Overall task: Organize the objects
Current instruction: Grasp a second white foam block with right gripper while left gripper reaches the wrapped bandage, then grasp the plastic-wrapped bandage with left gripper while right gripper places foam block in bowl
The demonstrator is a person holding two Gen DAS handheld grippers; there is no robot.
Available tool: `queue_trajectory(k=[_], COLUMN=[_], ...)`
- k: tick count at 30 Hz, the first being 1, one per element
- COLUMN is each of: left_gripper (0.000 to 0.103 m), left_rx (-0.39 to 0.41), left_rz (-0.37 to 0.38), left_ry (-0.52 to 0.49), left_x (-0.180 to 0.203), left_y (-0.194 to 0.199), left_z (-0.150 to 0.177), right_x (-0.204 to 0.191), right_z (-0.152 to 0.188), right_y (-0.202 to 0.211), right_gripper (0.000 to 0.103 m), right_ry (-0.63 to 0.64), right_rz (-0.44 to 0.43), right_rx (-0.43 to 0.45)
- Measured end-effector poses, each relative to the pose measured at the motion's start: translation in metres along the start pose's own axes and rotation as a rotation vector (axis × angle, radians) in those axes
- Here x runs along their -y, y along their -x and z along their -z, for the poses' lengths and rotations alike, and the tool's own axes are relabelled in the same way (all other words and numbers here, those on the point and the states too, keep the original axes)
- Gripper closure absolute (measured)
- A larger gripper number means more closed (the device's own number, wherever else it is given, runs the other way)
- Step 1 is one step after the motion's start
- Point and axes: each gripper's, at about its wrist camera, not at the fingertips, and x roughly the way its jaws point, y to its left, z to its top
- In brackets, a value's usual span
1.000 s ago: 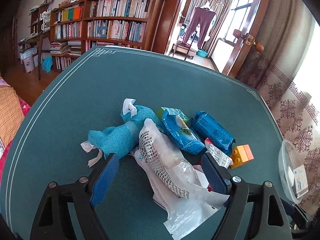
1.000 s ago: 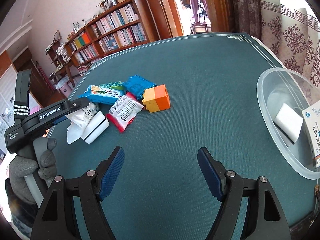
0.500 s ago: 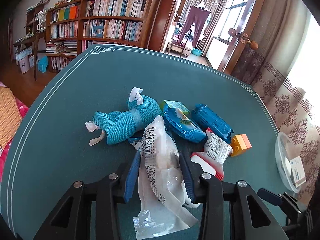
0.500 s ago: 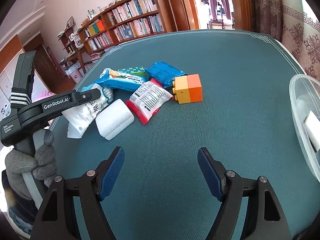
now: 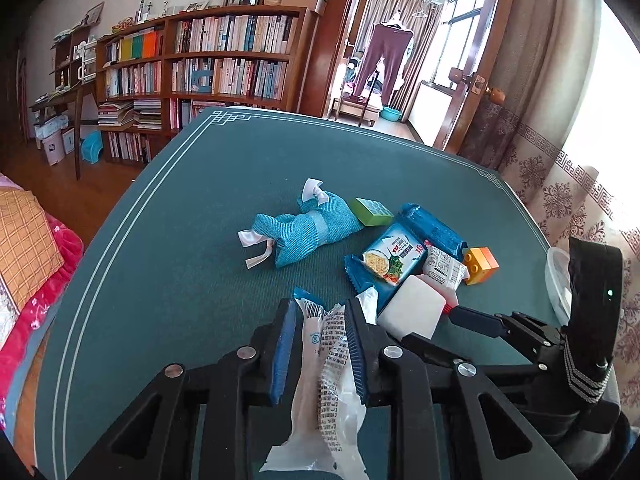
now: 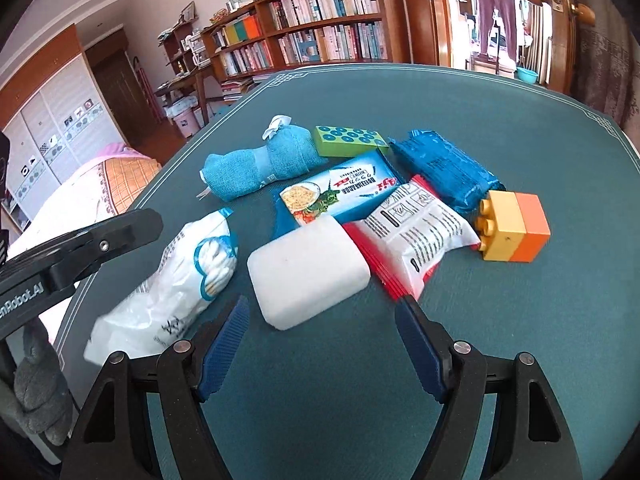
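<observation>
— Two grippers: what does each do?
— Left gripper [image 5: 320, 340] pinches the clear printed plastic bag of cotton swabs [image 6: 176, 276] above the dark green tablecloth [image 6: 500, 340]; right gripper [image 6: 320, 344] is spread, nearing the white rectangular sponge block [image 6: 308, 270].

— Legible writing?
— "Robot.AI" on the left gripper's arm; Chinese print on the blue cracker packet [image 6: 340, 192], too small to read.

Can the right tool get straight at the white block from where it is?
Probably yes. The right tool is open with the white block just ahead between its fingers; only the red-edged packet touches the block's right side.
</observation>
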Motion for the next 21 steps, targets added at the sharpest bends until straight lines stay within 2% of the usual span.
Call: queue_trajectory(k=[3,8,9,10,13,21], left_gripper=[0.074,0.064,0.059,0.052,0.036,0.033], left_rx=[-0.016,-0.039,-0.038,-0.038,-0.034,-0.083], left_rz=[-0.013,-0.008,-0.004,0.003,0.017,0.041], left_ry=[-0.004,0.024,0.026,0.027,0.022,-0.048], left_x=[-0.004,-0.016,-0.017,-0.016,-0.013,0.013], left_y=[-0.006,-0.010,-0.010,-0.009,-0.007,-0.016], left_z=[0.004,0.009,0.009,0.009,0.010,0.021], right_x=[-0.006,-0.010,-0.010,-0.010,-0.005,0.008], right_z=[-0.004,-0.004,-0.003,-0.002,0.002,0.029], right_y=[-0.008,-0.015,-0.014,-0.013,-0.009,0.020], right_gripper=[0.026,0.026,0.028,0.037,0.039,0.040], right_ry=[0.007,0.027,0.028,0.027,0.018,-0.007], right_rz=[0.007,0.034,0.035,0.033,0.019,0.041], right_rx=[-0.002,-0.008,-0.005,-0.002,0.003,0.028])
